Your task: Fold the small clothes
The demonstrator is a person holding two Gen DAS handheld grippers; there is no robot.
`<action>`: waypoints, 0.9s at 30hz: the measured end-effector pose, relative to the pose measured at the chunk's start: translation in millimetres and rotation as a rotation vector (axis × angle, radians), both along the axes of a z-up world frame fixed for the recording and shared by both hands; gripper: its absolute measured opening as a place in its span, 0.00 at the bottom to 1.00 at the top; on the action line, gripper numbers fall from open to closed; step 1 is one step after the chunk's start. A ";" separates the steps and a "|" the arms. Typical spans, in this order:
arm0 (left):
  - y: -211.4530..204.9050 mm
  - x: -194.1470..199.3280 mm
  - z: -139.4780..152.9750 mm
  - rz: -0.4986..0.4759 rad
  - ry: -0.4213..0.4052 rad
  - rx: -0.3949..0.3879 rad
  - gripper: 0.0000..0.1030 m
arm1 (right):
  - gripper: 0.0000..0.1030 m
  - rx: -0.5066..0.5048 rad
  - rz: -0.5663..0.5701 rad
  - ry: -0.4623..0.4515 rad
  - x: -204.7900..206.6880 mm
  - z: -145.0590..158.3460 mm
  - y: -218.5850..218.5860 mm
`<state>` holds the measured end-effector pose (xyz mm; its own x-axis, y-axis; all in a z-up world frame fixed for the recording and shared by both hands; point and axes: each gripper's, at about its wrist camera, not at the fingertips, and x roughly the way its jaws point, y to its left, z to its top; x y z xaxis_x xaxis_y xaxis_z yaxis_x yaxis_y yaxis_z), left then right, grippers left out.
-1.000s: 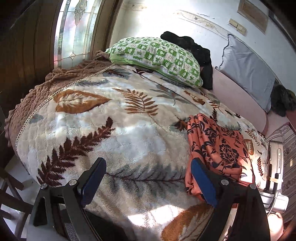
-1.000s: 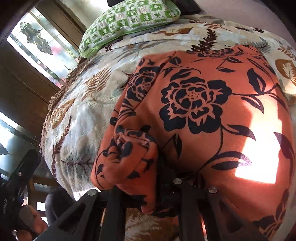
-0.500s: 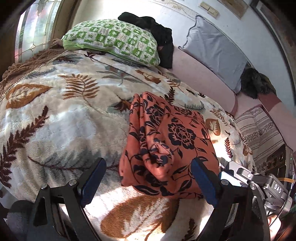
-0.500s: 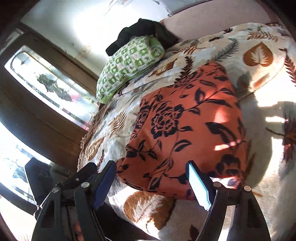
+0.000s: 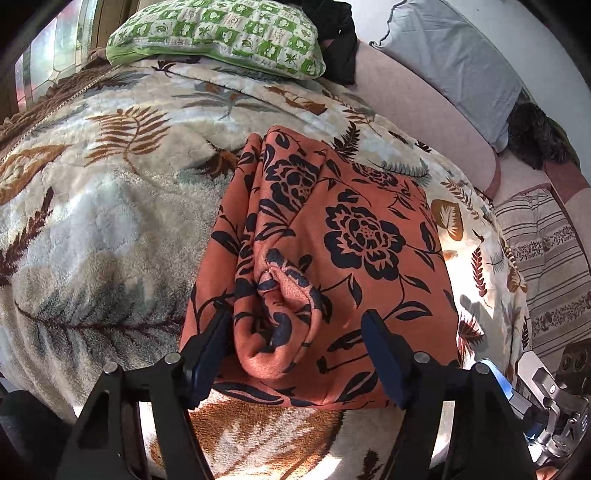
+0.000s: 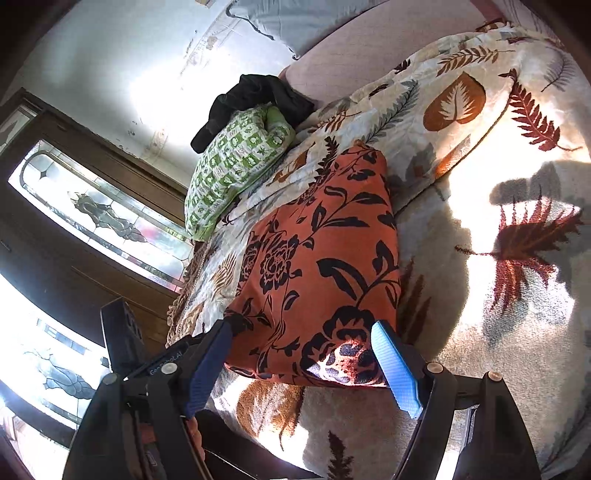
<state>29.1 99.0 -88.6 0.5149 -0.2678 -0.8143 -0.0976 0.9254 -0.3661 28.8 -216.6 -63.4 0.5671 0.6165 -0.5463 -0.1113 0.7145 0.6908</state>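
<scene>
An orange garment with a black flower print (image 5: 351, 258) lies folded on the leaf-patterned blanket (image 5: 110, 229). It also shows in the right wrist view (image 6: 321, 273). My left gripper (image 5: 297, 328) is open, its fingers either side of a rolled fold at the garment's near edge. My right gripper (image 6: 301, 341) is open, its fingers straddling the garment's near corner. Neither gripper holds cloth. The left gripper's body shows at the lower left of the right wrist view (image 6: 122, 332).
A green checked pillow (image 5: 221, 33) and black clothes (image 5: 336, 48) lie at the bed's far end. A grey cushion (image 5: 461, 59) leans on the wall. A striped cloth (image 5: 546, 258) lies to the right. A stained-glass window (image 6: 96, 214) is at the left.
My left gripper moved right and forward onto the garment's near edge. My right gripper let go of the garment, opened and drew back toward its near corner.
</scene>
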 end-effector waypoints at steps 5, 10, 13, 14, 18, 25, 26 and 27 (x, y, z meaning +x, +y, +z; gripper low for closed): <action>-0.9 1.2 -4.5 -0.043 -0.004 0.007 0.06 | 0.79 0.013 -0.006 0.021 2.3 -4.9 -4.5; 7.5 -28.9 48.4 -0.041 -0.254 0.073 0.06 | 0.79 -0.028 0.002 0.014 10.5 3.3 4.1; 26.1 -18.5 8.4 -0.009 -0.133 0.061 0.06 | 0.79 -0.045 0.012 0.000 15.1 10.4 12.3; 33.4 -12.2 -14.1 0.010 -0.057 0.026 0.07 | 0.79 -0.053 0.018 0.002 17.2 11.0 15.8; 37.6 -12.7 -23.2 0.008 -0.063 -0.012 0.09 | 0.78 -0.101 0.068 0.033 24.1 7.4 34.2; 39.3 -13.3 -24.9 -0.009 -0.056 -0.023 0.11 | 0.85 -0.022 0.190 0.036 45.7 10.4 65.7; 39.9 -14.4 -21.3 -0.012 -0.049 -0.018 0.12 | 0.85 0.002 0.201 0.066 52.4 0.6 67.9; 40.4 -15.4 -14.6 -0.011 -0.048 -0.008 0.17 | 0.85 -0.011 0.195 0.117 59.4 -13.5 69.4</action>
